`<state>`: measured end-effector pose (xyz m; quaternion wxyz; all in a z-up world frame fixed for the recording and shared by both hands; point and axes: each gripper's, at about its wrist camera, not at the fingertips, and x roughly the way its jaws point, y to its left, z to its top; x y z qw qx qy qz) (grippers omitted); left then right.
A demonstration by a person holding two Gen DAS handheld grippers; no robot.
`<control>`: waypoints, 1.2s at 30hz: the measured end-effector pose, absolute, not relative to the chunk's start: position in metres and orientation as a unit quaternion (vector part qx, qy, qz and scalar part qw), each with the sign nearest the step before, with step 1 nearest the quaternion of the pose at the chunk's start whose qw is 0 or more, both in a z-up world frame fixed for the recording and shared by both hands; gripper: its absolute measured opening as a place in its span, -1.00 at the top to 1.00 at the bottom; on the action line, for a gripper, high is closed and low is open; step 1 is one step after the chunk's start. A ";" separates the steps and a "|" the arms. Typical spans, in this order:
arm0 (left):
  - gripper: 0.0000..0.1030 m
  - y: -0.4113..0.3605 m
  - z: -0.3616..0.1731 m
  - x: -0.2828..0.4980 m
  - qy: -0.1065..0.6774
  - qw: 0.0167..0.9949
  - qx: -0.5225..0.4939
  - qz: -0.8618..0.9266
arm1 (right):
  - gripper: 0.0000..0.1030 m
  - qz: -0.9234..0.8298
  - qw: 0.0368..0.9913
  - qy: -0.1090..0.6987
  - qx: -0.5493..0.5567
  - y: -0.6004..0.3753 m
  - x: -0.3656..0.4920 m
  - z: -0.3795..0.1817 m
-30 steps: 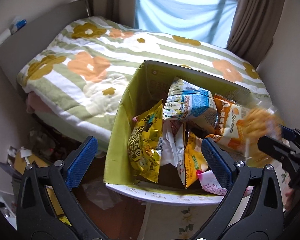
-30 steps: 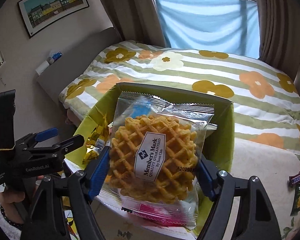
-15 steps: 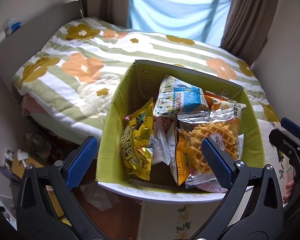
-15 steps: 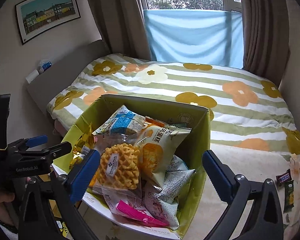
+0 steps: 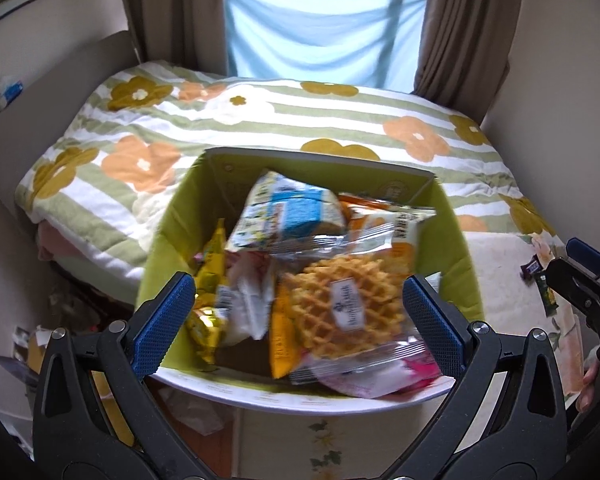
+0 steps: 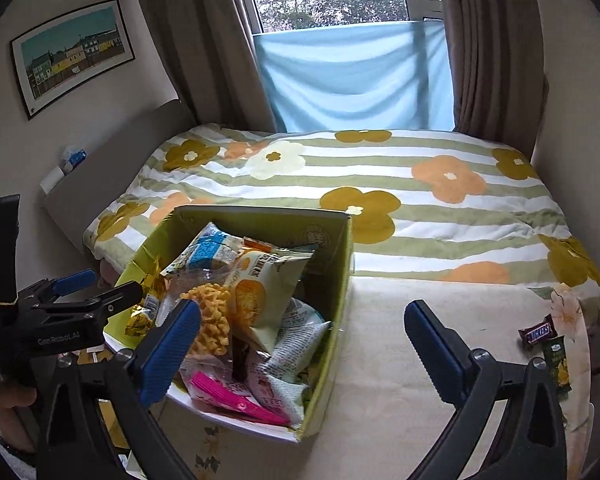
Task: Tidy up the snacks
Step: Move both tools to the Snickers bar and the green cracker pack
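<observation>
Right wrist view first: my right gripper (image 6: pixel 300 340) stands wide apart with nothing between its pads, hanging over the near right corner of the green box (image 6: pixel 336 280). A second ago it was clamped on the waffle pack (image 6: pixel 210 320); its jaws have just been opening, and that pack now lies in the box on top of the other snacks, against the pale chip bag (image 6: pixel 260 292). Both hands have since drawn back from the box, so it sits smaller and further off in each view.

My left gripper (image 5: pixel 300 320) is also spread and empty, as it was, looking down over the box's near rim from the left side.

I judge one drop-off done and the next pick-up due. Right of the box, well apart on the cream cloth (image 6: pixel 400 320), lie a Snickers bar (image 6: pixel 538 333) and, just beside it, a small green packet (image 6: pixel 557 364). The next move calls for swinging the right gripper across to them and closing on one. Beyond the box lies the flowered quilt (image 6: pixel 340 176).
</observation>
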<state>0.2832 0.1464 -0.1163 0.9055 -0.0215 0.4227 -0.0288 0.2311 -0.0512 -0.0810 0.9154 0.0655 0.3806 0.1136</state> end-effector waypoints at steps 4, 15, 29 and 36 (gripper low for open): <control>-0.99 0.100 -0.109 0.282 0.417 0.908 -0.019 -0.043 | -0.97 0.100 0.917 0.379 0.069 -0.095 0.220 -0.081; -0.99 -0.067 -0.117 0.297 0.436 0.891 -0.003 -0.126 | -0.97 0.028 0.917 0.393 0.065 -0.231 0.197 -0.096; -0.99 -0.238 -0.179 0.341 0.470 0.834 0.107 -0.268 | -0.97 -0.017 0.887 0.455 0.074 -0.316 0.200 -0.155; -0.99 -0.288 -0.229 0.365 0.488 0.785 0.169 -0.341 | -0.95 -0.049 0.874 0.479 0.065 -0.329 0.214 -0.201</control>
